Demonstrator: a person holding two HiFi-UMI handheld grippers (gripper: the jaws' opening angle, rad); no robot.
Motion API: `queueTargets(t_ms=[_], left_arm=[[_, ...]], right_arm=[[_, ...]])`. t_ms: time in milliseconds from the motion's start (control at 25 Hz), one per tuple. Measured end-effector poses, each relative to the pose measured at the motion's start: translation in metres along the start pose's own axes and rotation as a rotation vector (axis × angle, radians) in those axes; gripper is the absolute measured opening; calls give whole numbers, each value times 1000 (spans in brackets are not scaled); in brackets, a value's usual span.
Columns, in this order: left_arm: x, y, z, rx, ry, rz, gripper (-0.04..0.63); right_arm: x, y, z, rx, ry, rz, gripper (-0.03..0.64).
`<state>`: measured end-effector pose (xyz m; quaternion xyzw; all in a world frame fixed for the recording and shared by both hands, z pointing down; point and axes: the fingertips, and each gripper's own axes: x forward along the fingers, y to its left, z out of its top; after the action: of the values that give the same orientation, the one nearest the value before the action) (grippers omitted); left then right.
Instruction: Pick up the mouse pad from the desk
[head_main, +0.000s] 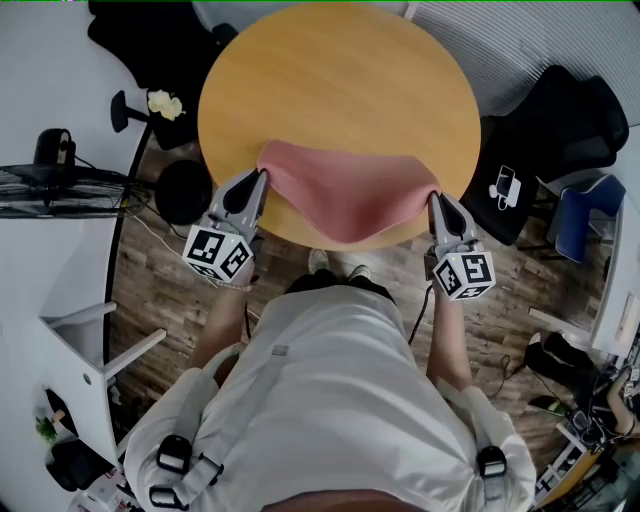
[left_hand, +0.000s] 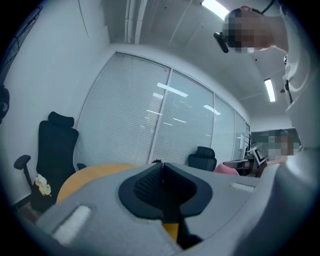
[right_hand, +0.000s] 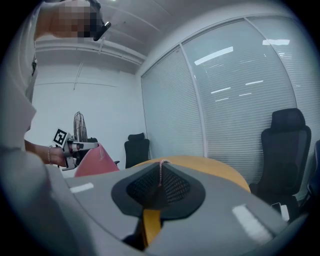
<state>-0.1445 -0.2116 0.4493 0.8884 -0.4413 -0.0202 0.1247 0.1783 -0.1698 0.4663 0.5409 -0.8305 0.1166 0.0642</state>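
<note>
Could slip out of either pinch: only a thin sliver of the pad (head_main: 350, 195) is caught at the very tips of the left gripper (head_main: 261, 176) and right gripper (head_main: 436, 198), so judged likely to pull free under a jerk or an uneven lift. Could also go taut and tear loose if drawn apart sideways, or fold and swing if brought too close together. Might drag its drooping middle across the near edge of the desk (head_main: 340, 80) if carried too low. Worth keeping both ends level and equally high above the desk.

Clamped shut at both ends: left jaws together on one near corner, right jaws together on the other. Just a fine pinkish line of material showing in the seam in each gripper view.

Pink, thin and limp, with a soft matte face. Hangs over the near edge of the desk, slung between the two grippers like a hammock. High at the gripped corners, sagging in the middle, far edge reaching toward the middle of the desk. Contact with the desk at that far edge: impossible to tell from the head view. Judged floppy enough to sway or curl under its own weight.
</note>
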Motion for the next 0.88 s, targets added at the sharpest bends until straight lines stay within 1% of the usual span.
queueTargets(t_ms=[240, 560, 880], left_arm=[[-1, -14, 23, 2, -36, -19, 17], [-5, -34, 71, 17, -93, -53, 17], [-3, -49, 101, 59, -123, -79, 17]], right_arm=[[-1, 14, 31, -25, -50, 32, 17], [-5, 37, 70, -63, -105, 69, 17], [-6, 59, 104, -114, -136, 101, 17]])
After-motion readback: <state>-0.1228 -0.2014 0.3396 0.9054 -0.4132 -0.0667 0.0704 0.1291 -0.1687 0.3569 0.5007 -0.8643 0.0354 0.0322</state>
